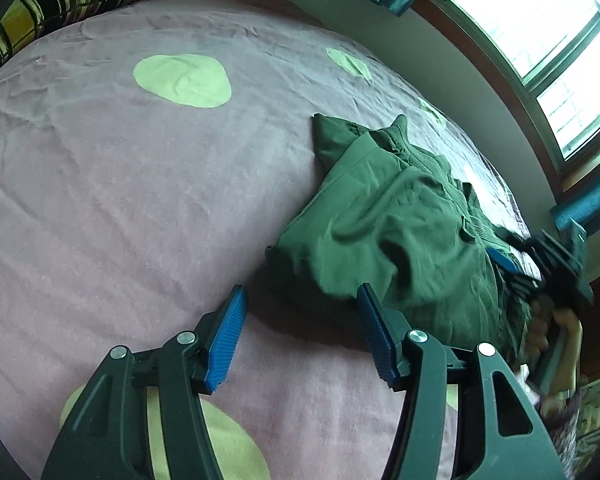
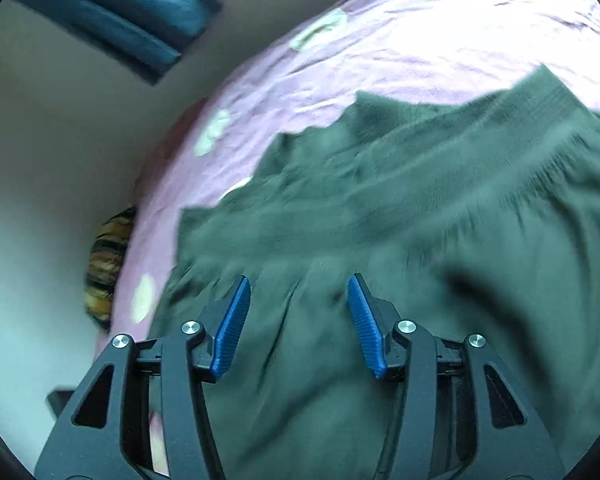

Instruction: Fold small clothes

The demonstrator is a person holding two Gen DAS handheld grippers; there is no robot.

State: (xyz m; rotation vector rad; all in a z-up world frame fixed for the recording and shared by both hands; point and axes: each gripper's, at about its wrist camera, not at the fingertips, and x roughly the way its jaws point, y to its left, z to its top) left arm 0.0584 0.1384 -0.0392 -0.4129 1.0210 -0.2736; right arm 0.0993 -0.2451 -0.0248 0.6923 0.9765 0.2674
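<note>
Your left hand-held gripper hangs with its jaws apart and nothing between them, just beside the near edge of the green garment, which lies rumpled on the pink bed. Your right hand-held gripper is also parted and empty, poised over the garment's cloth.

Garment: we see soft, matt green cloth, creased, with a ribbed knit band.
Bedsheet: we see matt mauve cloth, finely wrinkled, with pale green patches.
Pillow: we see cloth with a slight sheen, striped yellow and dark.
Left hand-held gripper: we see dark matt plastic arms, shiny metal rivets, blue ridged pads.
Right hand-held gripper: we see the same plastic, metal and ridged pads.
Curtain: we see thick, soft teal cloth.
</note>
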